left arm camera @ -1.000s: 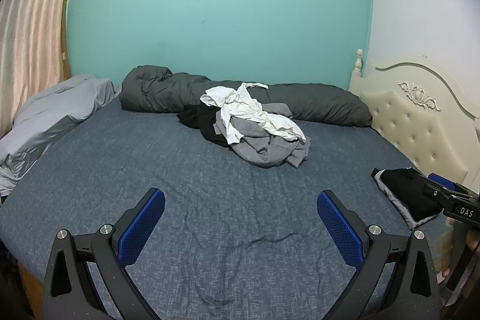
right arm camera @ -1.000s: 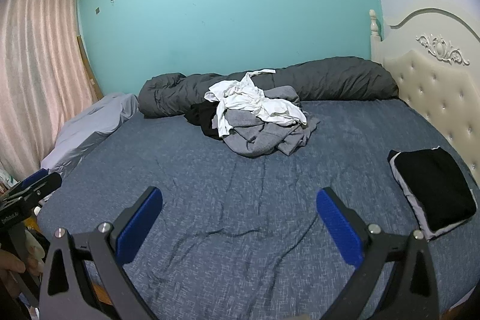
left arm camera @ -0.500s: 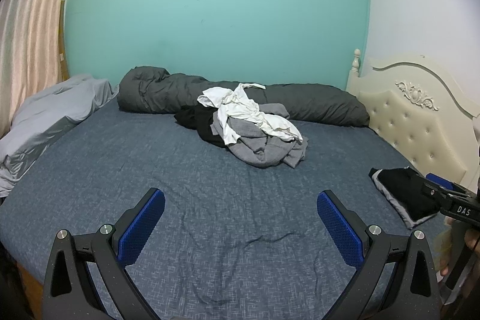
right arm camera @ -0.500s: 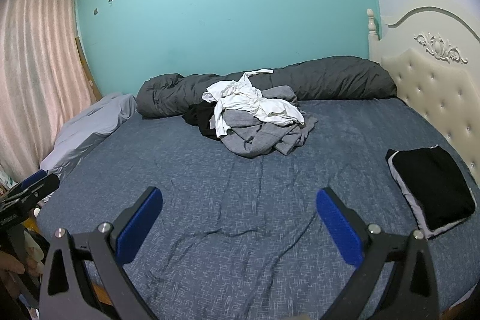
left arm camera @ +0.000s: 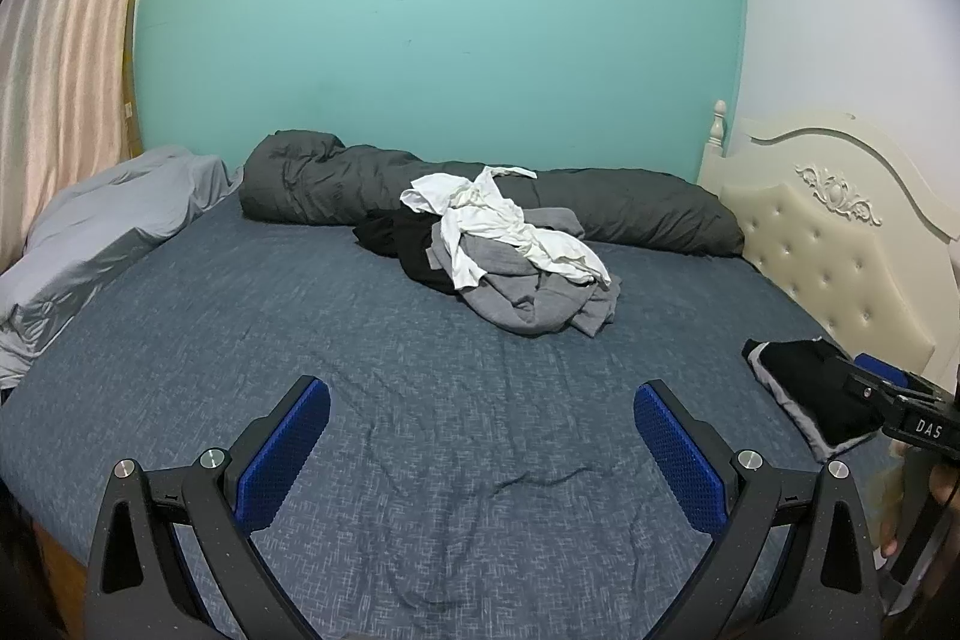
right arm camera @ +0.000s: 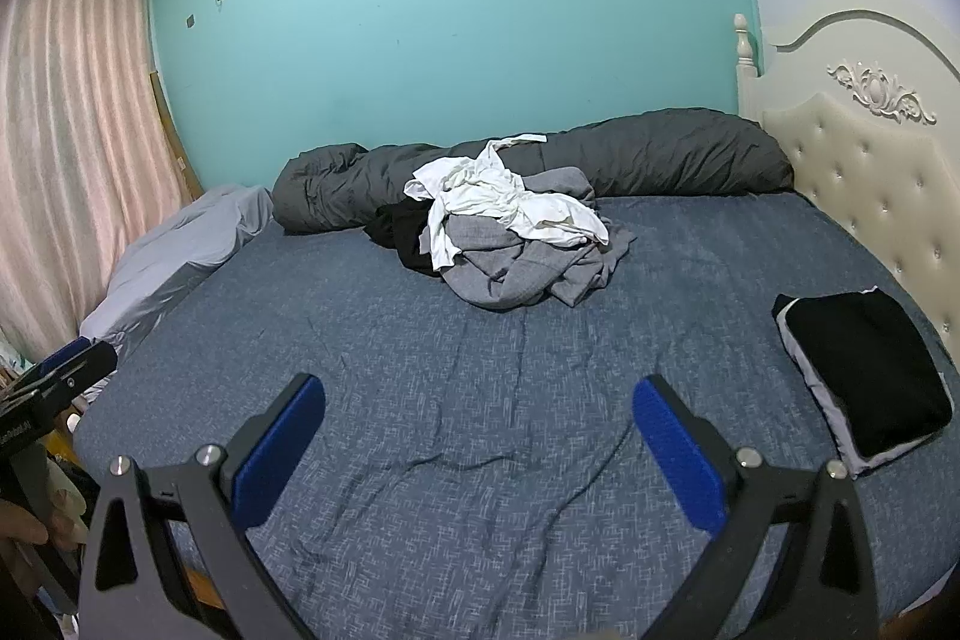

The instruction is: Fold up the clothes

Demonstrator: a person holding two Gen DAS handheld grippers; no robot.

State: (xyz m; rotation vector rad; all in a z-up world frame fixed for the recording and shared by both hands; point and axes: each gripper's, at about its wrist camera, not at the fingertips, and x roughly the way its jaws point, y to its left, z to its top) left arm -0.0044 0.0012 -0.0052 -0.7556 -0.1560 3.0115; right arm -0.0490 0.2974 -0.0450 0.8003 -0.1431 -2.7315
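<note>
Both grippers — left gripper (left arm camera: 480,451) and right gripper (right arm camera: 479,445) — hung spread wide and empty over the blue bed (right arm camera: 480,370); the unfolded clothes pile (right arm camera: 510,238) lay mid-mattress, a folded black garment (right arm camera: 867,379) near the headboard (right arm camera: 870,172).

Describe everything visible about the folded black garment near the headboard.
The folded black fabric garment is a flat, roughly rectangular bundle with a light grey-white layer showing along its left and bottom edges. It lies on the blue woven bedsheet, on the right side of the bed, close to the cream tufted headboard and apart from the unfolded clothes pile. Neither tool touches it. In the left wrist view the right tool hides part of it.
</note>
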